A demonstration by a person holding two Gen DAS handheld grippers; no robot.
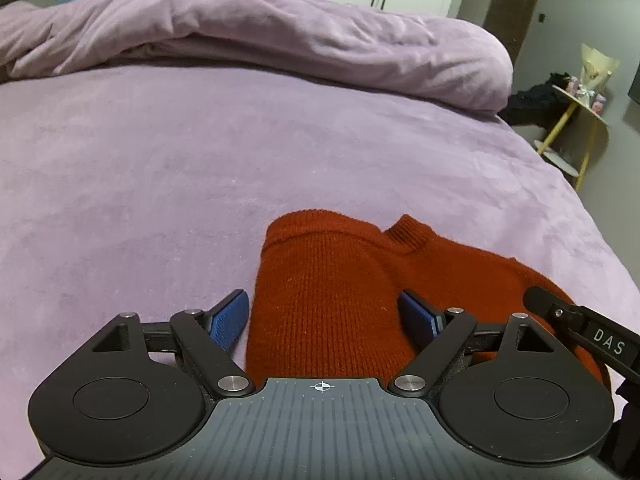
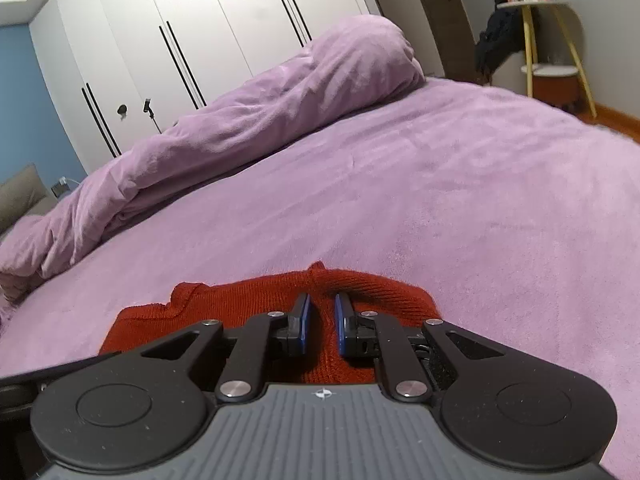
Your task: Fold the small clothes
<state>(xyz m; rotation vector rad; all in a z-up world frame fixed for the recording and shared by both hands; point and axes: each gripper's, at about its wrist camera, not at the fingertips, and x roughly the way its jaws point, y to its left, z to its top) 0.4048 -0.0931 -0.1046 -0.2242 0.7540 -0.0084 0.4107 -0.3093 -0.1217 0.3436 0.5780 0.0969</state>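
Note:
A small rust-red knit sweater (image 1: 332, 288) lies partly folded on the purple bedspread (image 1: 160, 168), collar pointing away. My left gripper (image 1: 324, 320) is open wide, low over the sweater's left part, its blue pads (image 1: 228, 320) straddling a folded section. In the right wrist view the sweater (image 2: 240, 304) lies under my right gripper (image 2: 322, 320), whose fingers stand a narrow gap apart with red knit between them; a firm hold is not clear. The right gripper's black finger shows at the right edge of the left wrist view (image 1: 580, 328).
A bunched purple duvet (image 1: 280, 36) lies across the far side of the bed, also in the right wrist view (image 2: 240, 120). White wardrobes (image 2: 180, 32) stand behind it. A yellow-legged side table (image 1: 576, 120) with dark clothing stands beyond the bed's right edge.

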